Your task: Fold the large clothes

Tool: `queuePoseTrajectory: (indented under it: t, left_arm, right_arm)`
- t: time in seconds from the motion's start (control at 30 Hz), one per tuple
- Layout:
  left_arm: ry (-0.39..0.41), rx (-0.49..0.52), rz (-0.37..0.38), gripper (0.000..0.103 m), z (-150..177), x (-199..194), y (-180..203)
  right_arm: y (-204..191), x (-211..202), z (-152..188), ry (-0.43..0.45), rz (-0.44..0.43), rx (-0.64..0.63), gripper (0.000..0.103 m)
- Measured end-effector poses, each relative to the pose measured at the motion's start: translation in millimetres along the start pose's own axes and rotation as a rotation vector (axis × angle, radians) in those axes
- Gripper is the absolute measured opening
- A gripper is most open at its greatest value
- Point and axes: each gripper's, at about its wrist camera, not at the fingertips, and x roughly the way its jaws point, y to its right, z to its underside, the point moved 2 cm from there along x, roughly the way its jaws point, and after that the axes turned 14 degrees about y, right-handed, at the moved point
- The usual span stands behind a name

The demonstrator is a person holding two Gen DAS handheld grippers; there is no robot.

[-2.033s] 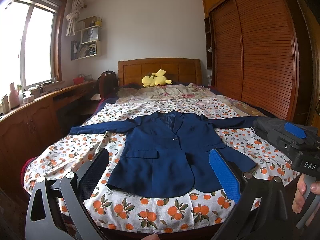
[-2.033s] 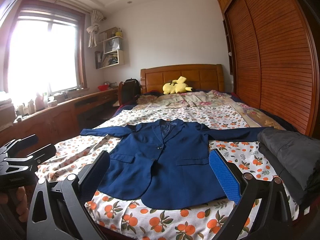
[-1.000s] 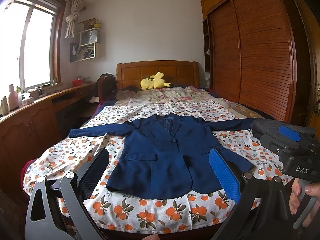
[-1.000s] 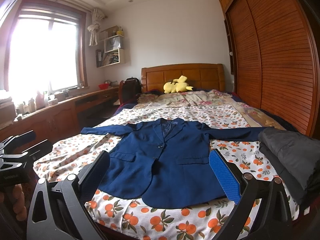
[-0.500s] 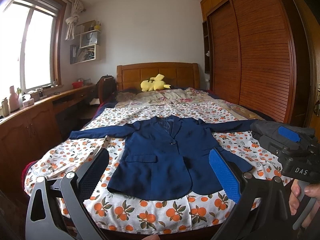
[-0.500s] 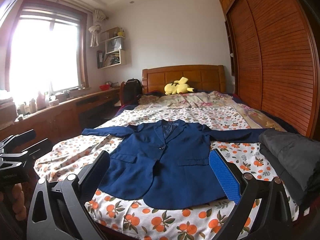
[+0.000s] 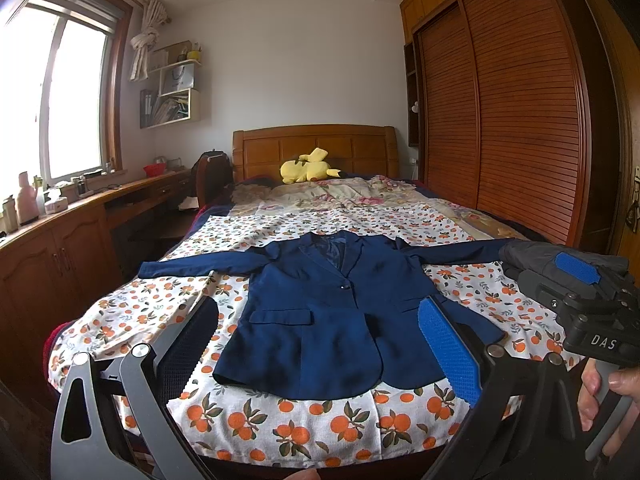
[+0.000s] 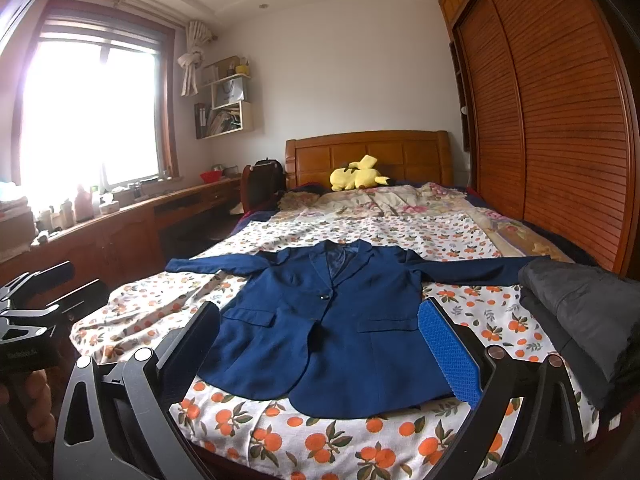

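A navy blue blazer [image 7: 340, 312] [image 8: 332, 328] lies flat and face up on the bed, buttoned, with both sleeves spread out sideways. My left gripper [image 7: 320, 344] hovers open at the foot of the bed, short of the blazer's hem, nothing between its fingers. My right gripper [image 8: 320, 344] is likewise open and empty, held off the bed in front of the hem. In the left wrist view the right gripper's body [image 7: 592, 320] shows at the right edge with a hand [image 7: 612, 408] on its handle.
The bed has an orange-print sheet [image 7: 312, 424] [image 8: 320, 440]. A folded dark grey garment [image 8: 584, 312] [image 7: 532, 252] lies at the bed's right edge. A yellow plush toy [image 7: 306, 168] rests by the headboard. A wooden desk counter [image 7: 60, 220] runs along the left, a wardrobe [image 8: 560, 120] along the right.
Both grippers have drifted slightly, so the blazer sits a little lower in each view. Both stay open; the blazer has not moved.
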Motion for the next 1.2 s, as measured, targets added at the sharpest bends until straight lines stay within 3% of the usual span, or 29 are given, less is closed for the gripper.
queuePoseTrajectory:
  t: [0.27, 0.57, 1.2]
  left_arm:
    - [-0.022, -0.010, -0.011, 0.101, 7, 8, -6]
    - [-0.075, -0.039, -0.021, 0.101, 36, 34, -29]
    - [-0.197, -0.045, -0.105, 0.101, 93, 106, -91]
  right_arm:
    - [6, 5, 9, -0.011, -0.008, 0.028, 0.096]
    - [8, 28, 29, -0.046, -0.005, 0.025, 0.096]
    - [3, 144, 61, -0.082, -0.110, -0.031, 0.096]
